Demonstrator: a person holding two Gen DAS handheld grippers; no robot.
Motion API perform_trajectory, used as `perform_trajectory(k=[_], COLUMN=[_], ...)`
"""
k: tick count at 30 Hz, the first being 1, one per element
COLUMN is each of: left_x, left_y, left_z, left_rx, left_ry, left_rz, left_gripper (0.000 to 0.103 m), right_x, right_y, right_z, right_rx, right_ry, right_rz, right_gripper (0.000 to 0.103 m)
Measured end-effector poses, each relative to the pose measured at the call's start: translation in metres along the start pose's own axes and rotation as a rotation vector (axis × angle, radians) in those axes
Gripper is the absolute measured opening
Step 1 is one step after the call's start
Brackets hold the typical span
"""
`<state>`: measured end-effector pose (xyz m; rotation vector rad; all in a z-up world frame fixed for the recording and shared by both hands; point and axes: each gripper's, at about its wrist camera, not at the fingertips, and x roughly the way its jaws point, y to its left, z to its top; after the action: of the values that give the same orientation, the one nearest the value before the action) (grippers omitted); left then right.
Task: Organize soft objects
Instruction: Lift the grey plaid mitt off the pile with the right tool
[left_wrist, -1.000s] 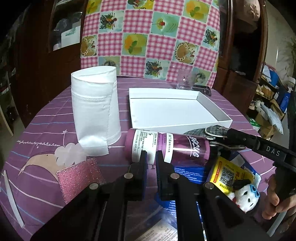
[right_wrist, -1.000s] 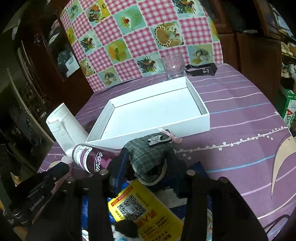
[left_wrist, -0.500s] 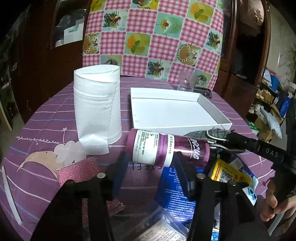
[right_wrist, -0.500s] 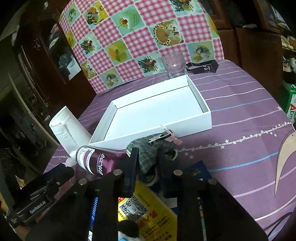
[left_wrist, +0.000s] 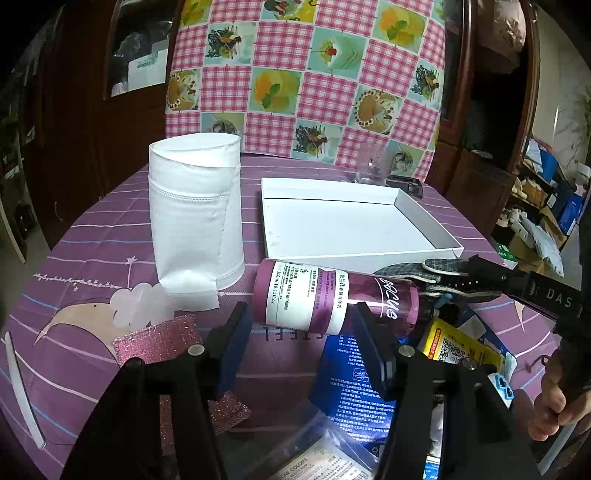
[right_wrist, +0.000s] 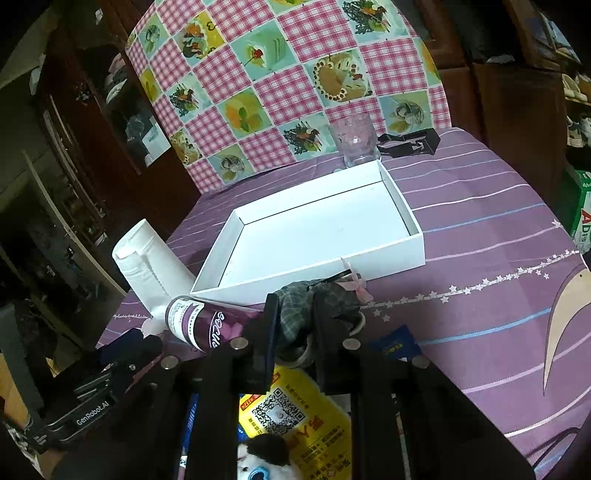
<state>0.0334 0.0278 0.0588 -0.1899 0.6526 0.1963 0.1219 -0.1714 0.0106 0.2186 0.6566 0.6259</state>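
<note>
A dark plaid cloth pouch (right_wrist: 340, 295) with a pink bow lies in front of the white box (right_wrist: 388, 258). My right gripper (right_wrist: 297, 306) has its jaws closing on it, and the pads pinch the fabric from both sides. The left wrist view shows the same grip at the right, on the pouch (left_wrist: 406, 267). My left gripper (left_wrist: 301, 321) stands open, its tips flanking the near side of a lying purple bottle (left_wrist: 332, 299) without pressing it. A white paper roll (left_wrist: 195, 214) stands to the left. A small plush toy (right_wrist: 258, 458) lies under the right gripper.
A pink glitter sponge (left_wrist: 159, 339) lies at the left fingertip. A blue packet (left_wrist: 354, 380) and a yellow packet (right_wrist: 295, 413) lie under the grippers. A glass (right_wrist: 354, 140) and a black clip (right_wrist: 406, 142) stand behind the box. A person's hand (left_wrist: 554, 406) holds the right gripper.
My left gripper's jaws went from shut to wide apart in front of the purple bottle. The right gripper's jaws narrowed onto the plaid pouch. Neither hand shifted.
</note>
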Motion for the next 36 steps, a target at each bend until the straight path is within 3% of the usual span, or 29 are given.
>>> perform_trajectory(k=[10, 15, 18, 26, 30, 36], left_x=[0.000, -0.001, -0.001, -0.001, -0.002, -0.001], left_y=[0.000, -0.002, -0.002, -0.004, -0.005, -0.005], left_z=[0.000, 0.000, -0.001, -0.002, -0.002, -0.002], left_rx=[0.002, 0.008, 0.010, 0.018, 0.024, 0.023], left_ry=[0.001, -0.003, -0.002, -0.003, -0.010, -0.002], left_rz=[-0.003, -0.008, -0.012, -0.017, -0.020, -0.026], left_gripper=[0.056, 0.056, 0.057, 0.057, 0.057, 0.057], right_x=[0.004, 0.002, 0.000, 0.017, 0.028, 0.026], right_y=[0.000, 0.004, 0.005, -0.012, -0.018, -0.021], right_z=[-0.002, -0.002, -0.001, -0.003, -0.004, -0.005], right_rx=[-0.009, -0.016, -0.027, 0.059, 0.098, 0.100], right_ry=[-0.016, -0.016, -0.015, 0.048, 0.070, 0.068], right_rz=[-0.020, -0.005, -0.034, -0.005, 0.002, 0.011], right_gripper=[0.025, 0.053, 0.062, 0.062, 0.043, 0.028])
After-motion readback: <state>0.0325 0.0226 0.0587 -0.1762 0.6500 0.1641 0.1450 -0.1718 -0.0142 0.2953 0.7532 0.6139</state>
